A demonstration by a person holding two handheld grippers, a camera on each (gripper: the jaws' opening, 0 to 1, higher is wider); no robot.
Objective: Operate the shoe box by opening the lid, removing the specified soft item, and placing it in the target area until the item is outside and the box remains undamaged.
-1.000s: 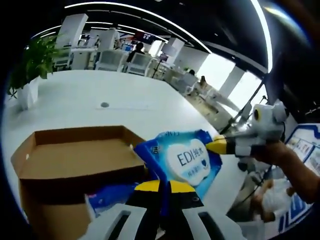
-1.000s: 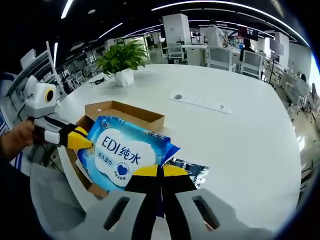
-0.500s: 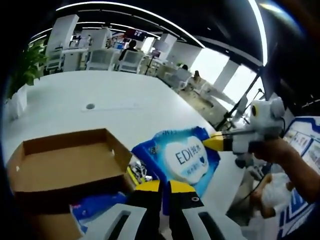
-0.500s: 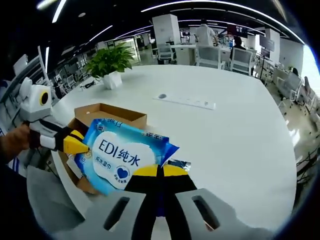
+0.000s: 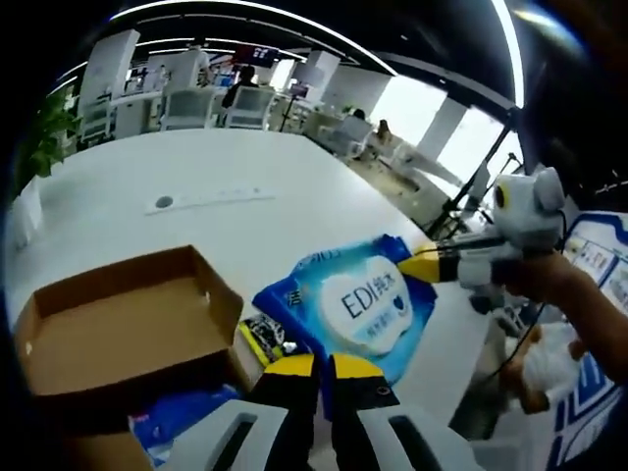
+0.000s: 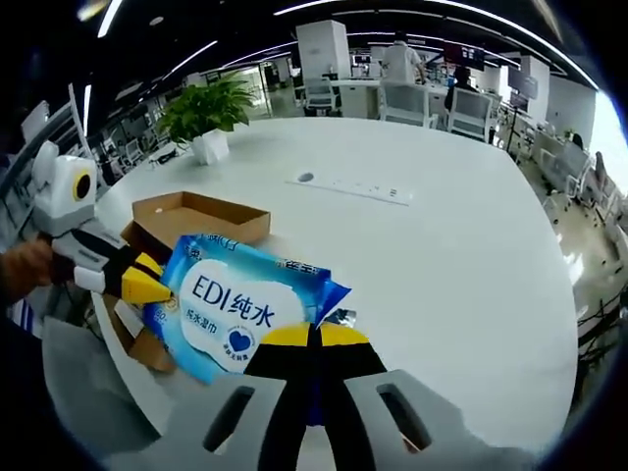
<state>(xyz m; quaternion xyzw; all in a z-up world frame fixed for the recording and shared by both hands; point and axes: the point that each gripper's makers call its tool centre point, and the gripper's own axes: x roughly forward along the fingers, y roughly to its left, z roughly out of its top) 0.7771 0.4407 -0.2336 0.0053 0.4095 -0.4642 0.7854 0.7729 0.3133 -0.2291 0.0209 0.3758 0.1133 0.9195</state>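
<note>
Wipes, a soft blue pack with a white label, hang in the air between two grippers. In the left gripper view, the left gripper has its yellow-tipped jaws pressed together on the near edge of the pack. The pack spreads up and away from those jaws. At the far corner of the pack, to the right, the right gripper pinches it with its yellow tip, and a person's hand holds that gripper.

In the right gripper view, the right gripper has its jaws shut tight on the near corner of the same pack. The left gripper pinches the far edge, off to the left.

To the left of the left gripper sits the shoe box, brown cardboard, with its lid off and its inside open. The pack is up and out of the box, just beside it and above the table. Something blue lies low by the box, near the left gripper. A small shiny packet lies between the box and the pack.

Beyond the pack the white table stretches far away. A green plant in a white pot stands on it, well past the box. Office chairs and desks are further back in the room.
</note>
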